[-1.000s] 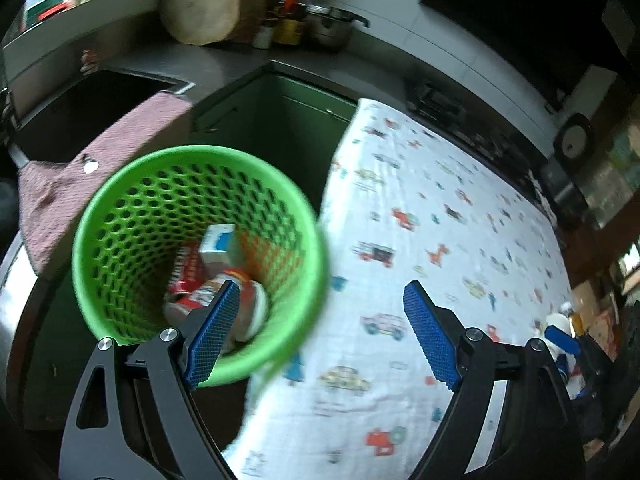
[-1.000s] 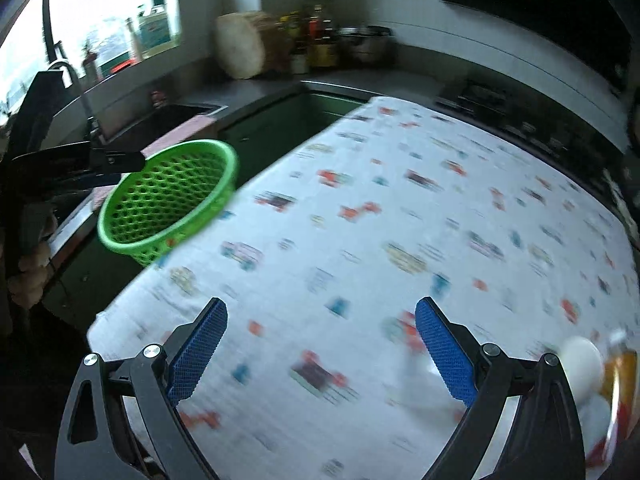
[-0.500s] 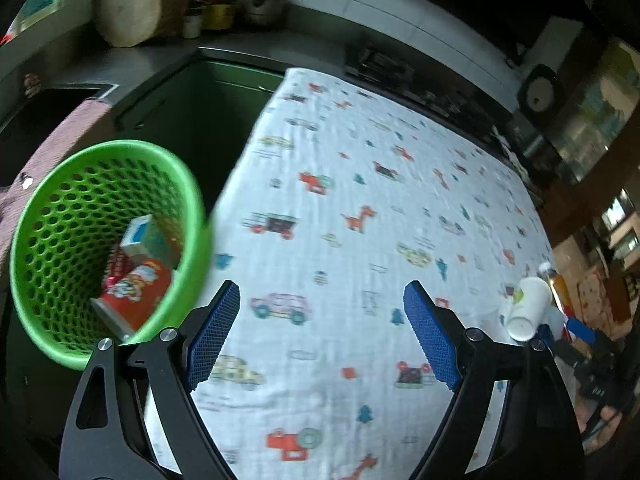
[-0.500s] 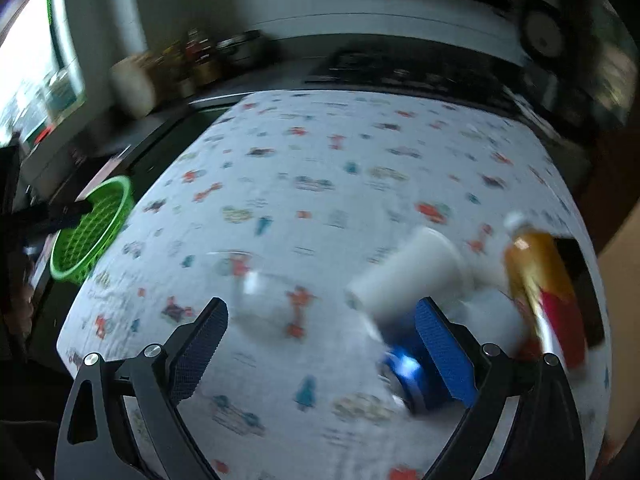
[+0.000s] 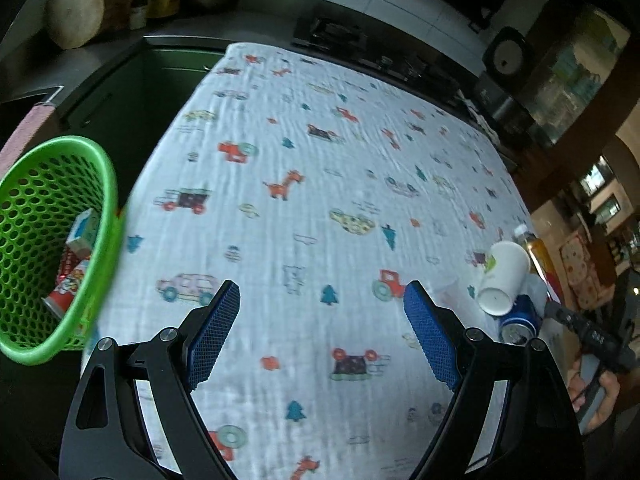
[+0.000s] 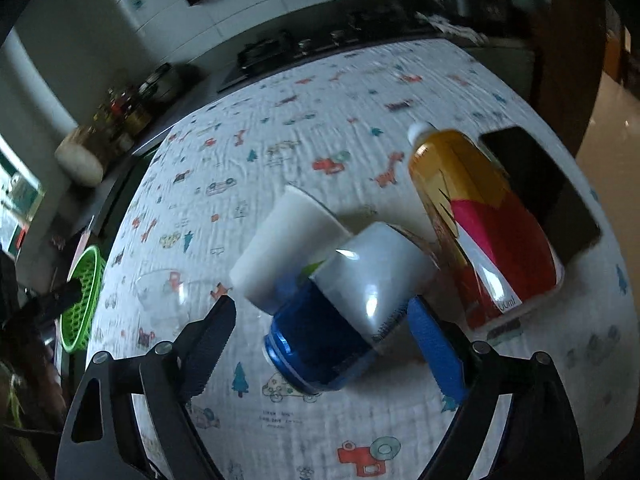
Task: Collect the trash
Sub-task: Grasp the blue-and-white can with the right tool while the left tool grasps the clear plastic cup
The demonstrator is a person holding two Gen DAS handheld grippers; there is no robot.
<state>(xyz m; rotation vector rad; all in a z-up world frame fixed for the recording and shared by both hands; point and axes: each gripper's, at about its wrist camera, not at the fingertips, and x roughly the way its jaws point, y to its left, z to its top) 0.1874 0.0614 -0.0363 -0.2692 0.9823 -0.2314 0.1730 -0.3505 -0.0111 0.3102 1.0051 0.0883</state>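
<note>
Right gripper (image 6: pixel 320 344): jaws closing around blue can (image 6: pixel 316 344) lying on its side on tabletop (image 6: pixel 280 160); can between jaws, pads not yet seen pressing on it. White paper cup (image 6: pixel 280 252) on its side, touching can's far end. Orange-and-red bottle (image 6: pixel 480 216) lying just beside, to the right; black phone (image 6: pixel 540 188) beyond it. Clear plastic cup (image 6: pixel 168 296) near, to the left.

Left gripper (image 5: pixel 320 336): jaws wide, nothing between, above printed cloth. Green basket (image 5: pixel 96 184) at tabletop's left edge, holding a small carton (image 5: pixel 82 228) and a red wrapper (image 5: pixel 66 280). Person's hand (image 5: pixel 596 396) on right gripper handle at far right.
</note>
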